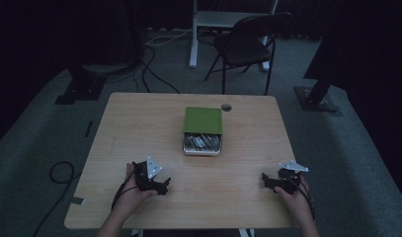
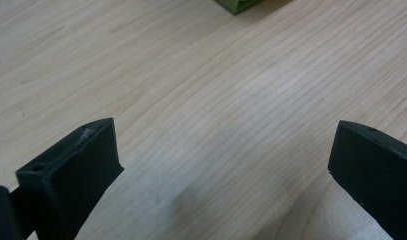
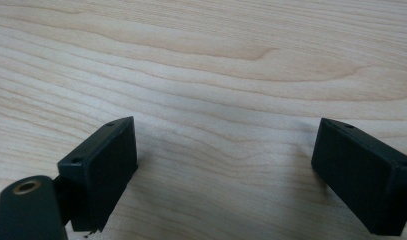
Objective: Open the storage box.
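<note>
With both the left gripper (image 1: 165,184) and right gripper (image 1: 265,179) spread wide and empty near the table (image 1: 139,128) edge, the green-lidded tin (image 1: 202,131) sits mid-table well beyond them, so a careless reach could likely knock it skidding.

room dim, corners nearly black; table (image 1: 139,128) the only lit patch. gripper views brighter, soft shadows under jaws, near edges blurred.

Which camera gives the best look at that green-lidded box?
The high view: the whole box sits mid-table, its green lid slid back over silvery contents. The left gripper view catches just a green corner at its top edge. The right gripper view looks at bare table.
</note>
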`<state>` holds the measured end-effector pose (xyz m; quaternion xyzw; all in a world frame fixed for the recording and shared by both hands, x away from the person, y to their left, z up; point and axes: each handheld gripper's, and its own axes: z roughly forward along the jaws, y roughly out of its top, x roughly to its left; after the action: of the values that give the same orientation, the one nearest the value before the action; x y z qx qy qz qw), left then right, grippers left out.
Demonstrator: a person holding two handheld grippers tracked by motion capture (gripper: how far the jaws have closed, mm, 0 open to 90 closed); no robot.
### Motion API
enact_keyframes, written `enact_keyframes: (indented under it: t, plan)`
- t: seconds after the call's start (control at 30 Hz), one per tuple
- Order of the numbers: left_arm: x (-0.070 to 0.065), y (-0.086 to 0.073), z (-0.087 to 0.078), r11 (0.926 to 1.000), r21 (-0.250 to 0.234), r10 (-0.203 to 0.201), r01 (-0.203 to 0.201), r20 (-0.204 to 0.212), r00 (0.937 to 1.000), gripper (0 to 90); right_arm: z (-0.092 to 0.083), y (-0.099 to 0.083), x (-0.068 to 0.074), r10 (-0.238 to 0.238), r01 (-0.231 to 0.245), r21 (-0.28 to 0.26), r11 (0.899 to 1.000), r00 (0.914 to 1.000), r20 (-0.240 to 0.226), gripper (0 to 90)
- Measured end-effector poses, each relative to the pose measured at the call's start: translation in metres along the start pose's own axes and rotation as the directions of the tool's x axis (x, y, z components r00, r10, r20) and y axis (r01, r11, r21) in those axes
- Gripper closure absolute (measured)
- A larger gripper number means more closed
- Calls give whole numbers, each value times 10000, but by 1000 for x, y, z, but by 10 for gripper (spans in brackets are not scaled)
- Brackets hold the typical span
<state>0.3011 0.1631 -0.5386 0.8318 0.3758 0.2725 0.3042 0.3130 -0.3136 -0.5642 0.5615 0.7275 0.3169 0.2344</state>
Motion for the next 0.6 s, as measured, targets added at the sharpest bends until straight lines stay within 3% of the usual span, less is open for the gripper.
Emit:
enact_keyframes:
  t: [0.23,0.3,0.6]
  plan:
    - [-8,12,4,9980,-41,633,-633,-80,9980,7,0,0,0,8,-8,-5,10000,10000,1,107]
    - [-9,13,5,9979,-70,649,-649,-48,9979,7,0,0,0,13,-13,-7,10000,10000,1,107]
    - [-26,28,13,9876,-126,1566,-1564,111,9876,7,0,0,0,5,-5,-6,10000,10000,2,107]
